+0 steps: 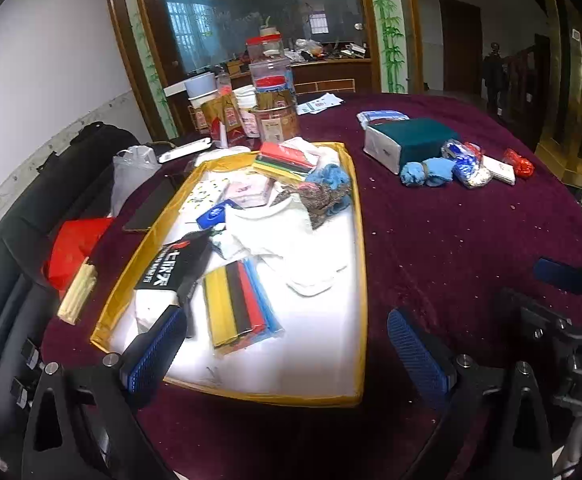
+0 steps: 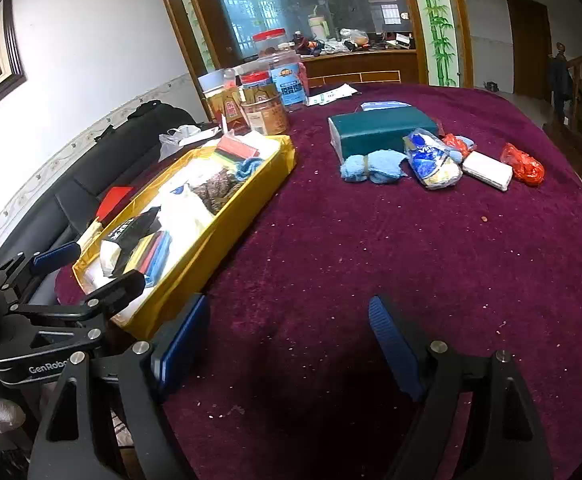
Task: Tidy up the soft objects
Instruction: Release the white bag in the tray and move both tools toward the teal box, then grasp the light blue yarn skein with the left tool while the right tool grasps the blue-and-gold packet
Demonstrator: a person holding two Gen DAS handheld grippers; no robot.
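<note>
A yellow-rimmed tray [image 1: 361, 280] [image 2: 195, 264] on the maroon tablecloth holds soft items: white cloth [image 1: 291, 236], a striped sponge pack [image 1: 243, 300], a black packet [image 1: 179, 264], a patterned cloth [image 1: 323, 196]. Farther right lie a green tissue pack [image 1: 407, 140] [image 2: 383, 128], a blue towel bundle [image 1: 427, 172] [image 2: 371, 166], a blue-white bag [image 1: 467, 164] [image 2: 431, 160], a white packet [image 2: 487, 170] and a red bag [image 1: 519, 162] [image 2: 523, 164]. My left gripper [image 1: 287, 352] is open and empty over the tray's near end. My right gripper [image 2: 287, 348] is open and empty over bare cloth.
Jars, cups and boxes [image 1: 267, 96] [image 2: 267, 92] crowd the table's far edge behind the tray. A phone [image 1: 151, 204] and red bag [image 1: 79, 248] lie left of the tray. A dark sofa [image 1: 31, 216] runs along the left wall. The left gripper shows in the right wrist view [image 2: 63, 284].
</note>
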